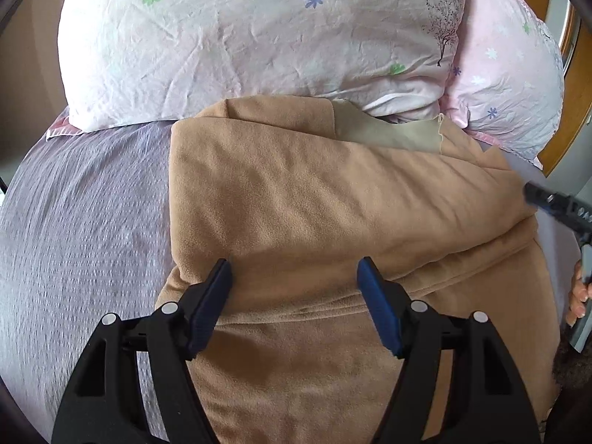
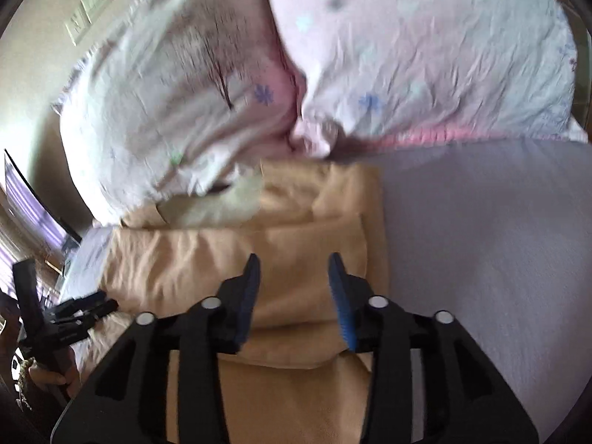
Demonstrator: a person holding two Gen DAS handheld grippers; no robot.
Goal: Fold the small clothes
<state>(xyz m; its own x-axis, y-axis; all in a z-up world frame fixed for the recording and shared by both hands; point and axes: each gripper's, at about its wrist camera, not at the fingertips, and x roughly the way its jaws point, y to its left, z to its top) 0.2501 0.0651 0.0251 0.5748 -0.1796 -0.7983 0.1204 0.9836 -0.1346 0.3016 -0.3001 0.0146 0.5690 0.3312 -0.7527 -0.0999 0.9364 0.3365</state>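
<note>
Left wrist view: the left claw [image 1: 294,272] hangs open over the folded tan garment [image 1: 333,203], which lies beneath and ahead of both claws on the lavender bedsheet [image 1: 85,203]. The right claw [image 2: 294,270] is likewise open above the garment's right edge. Floral pillows [image 1: 259,33] block the far side; bare sheet lies to the outer sides.

Two floral pillows [image 1: 259,37] [image 1: 507,88] are lying side by side, touching, on a lavender bedsheet [image 1: 81,203]; a wooden headboard [image 1: 577,85] is standing behind them, wall switches [image 2: 88,11] showing.
</note>
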